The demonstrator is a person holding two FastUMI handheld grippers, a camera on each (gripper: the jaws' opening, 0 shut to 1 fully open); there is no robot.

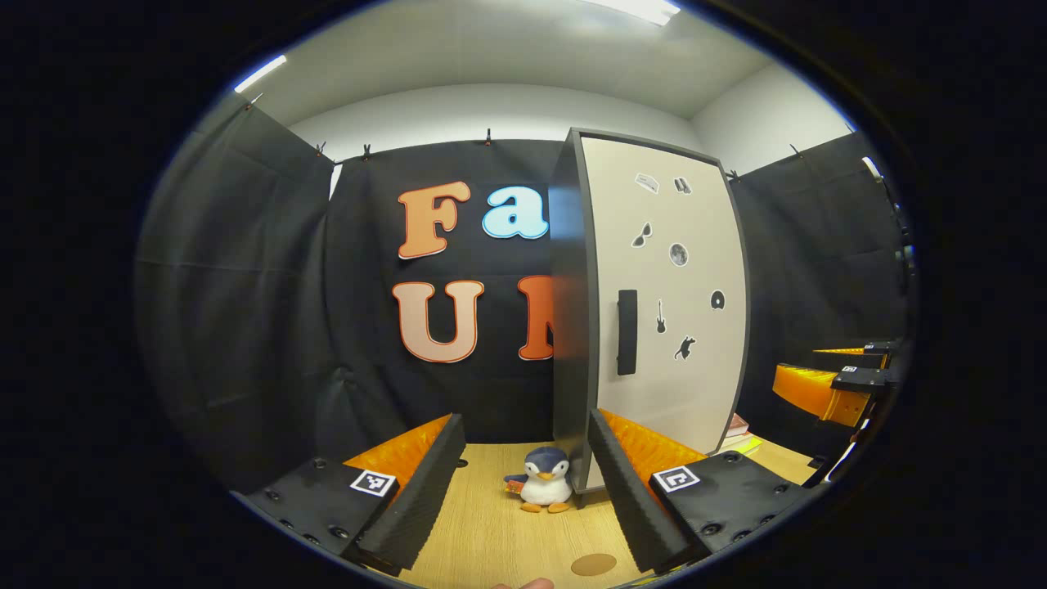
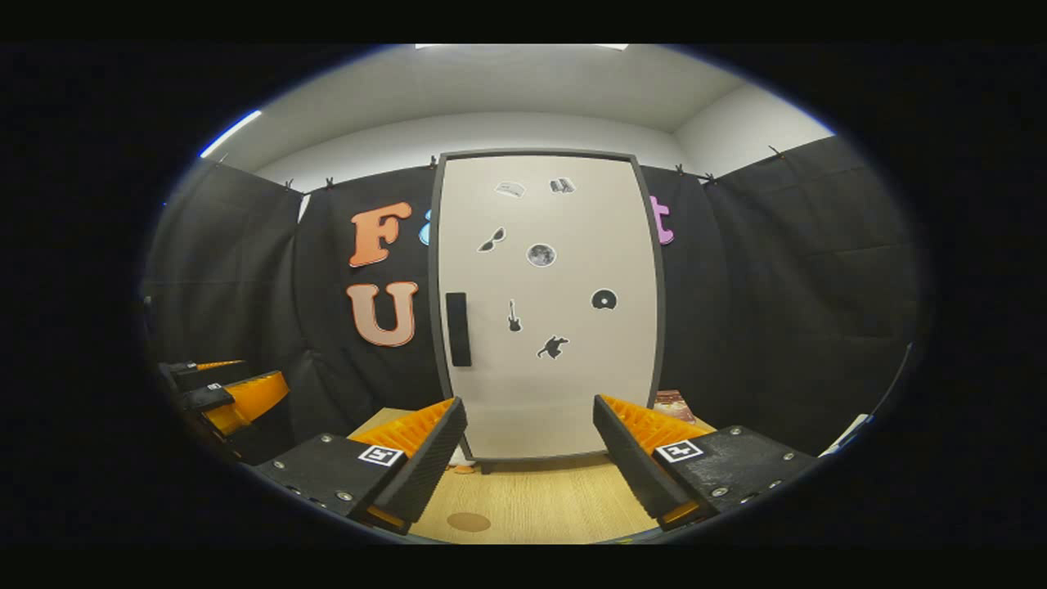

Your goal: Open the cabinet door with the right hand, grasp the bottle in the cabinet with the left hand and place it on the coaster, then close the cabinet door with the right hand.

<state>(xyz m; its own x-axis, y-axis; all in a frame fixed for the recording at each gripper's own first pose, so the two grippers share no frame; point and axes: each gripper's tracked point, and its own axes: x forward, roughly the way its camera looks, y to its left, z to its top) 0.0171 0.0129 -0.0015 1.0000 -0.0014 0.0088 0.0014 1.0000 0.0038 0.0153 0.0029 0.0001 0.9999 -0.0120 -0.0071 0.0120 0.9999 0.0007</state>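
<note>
The tall cabinet [image 1: 662,311] stands on the wooden table with its pale door [image 2: 548,311] closed, so its inside is hidden. A dark vertical handle [image 2: 459,329] sits on the door's left side, also seen as the handle [image 1: 626,331]. A round brown coaster [image 1: 594,564] lies on the table in front, and shows as the coaster [image 2: 469,521]. My left gripper [image 1: 524,421] is open, holds nothing and faces the cabinet's left edge. My right gripper [image 2: 530,404] is open in front of the door, well short of it. The right gripper [image 1: 797,364] appears at the far right, the left gripper [image 2: 262,370] at the far left.
A small penguin plush [image 1: 545,481] stands at the cabinet's front left corner. Books [image 1: 736,433] lie to the cabinet's right, seen again as books [image 2: 675,405]. Black cloth walls close in the table [image 2: 540,499] behind and on both sides.
</note>
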